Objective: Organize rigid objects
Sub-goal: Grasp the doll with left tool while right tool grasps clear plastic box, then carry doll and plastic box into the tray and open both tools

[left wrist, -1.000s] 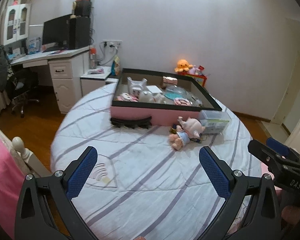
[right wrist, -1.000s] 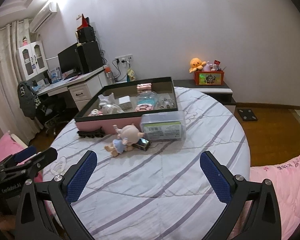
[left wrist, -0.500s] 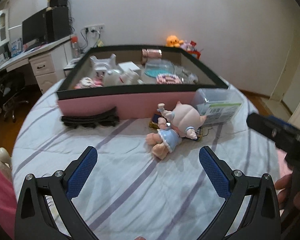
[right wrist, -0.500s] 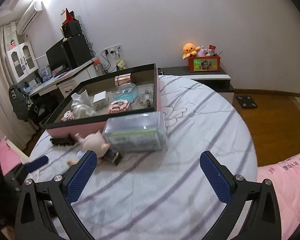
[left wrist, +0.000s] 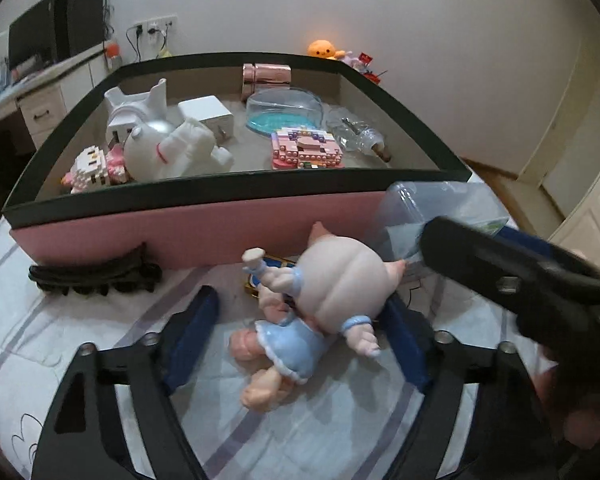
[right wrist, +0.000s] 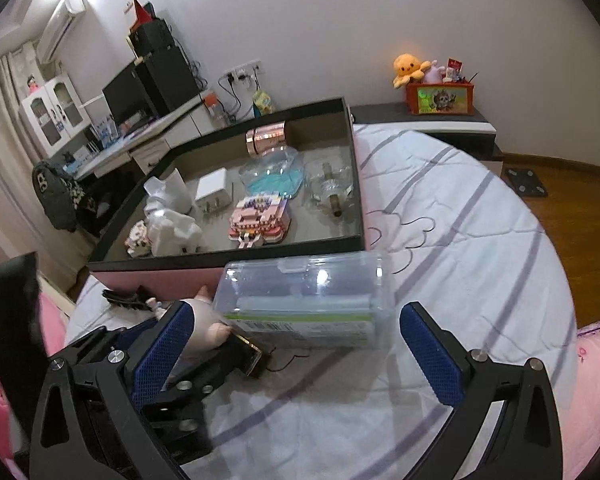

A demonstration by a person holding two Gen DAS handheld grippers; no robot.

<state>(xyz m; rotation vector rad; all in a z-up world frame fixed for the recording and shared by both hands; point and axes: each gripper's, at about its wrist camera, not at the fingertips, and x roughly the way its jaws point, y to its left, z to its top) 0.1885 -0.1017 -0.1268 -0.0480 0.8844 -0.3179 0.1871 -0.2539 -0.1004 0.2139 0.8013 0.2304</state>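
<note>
A pink pig doll in a blue dress lies on the striped bed just in front of the pink storage box. My left gripper is open, its blue pads on either side of the doll. A clear plastic case with a green label lies to the doll's right. My right gripper is open with the case between its pads; it shows in the left wrist view as a black arm. A small dark gold-edged object lies under the doll.
The box holds a white toy animal, a brick cat, a pink brick building, a white charger, a clear dome, a glass bottle and a copper jar. A black track piece lies by the box's left front.
Both grippers have moved forward and down toward the bed. The left now straddles the pig doll and the right straddles the clear case. Both stay open.
</note>
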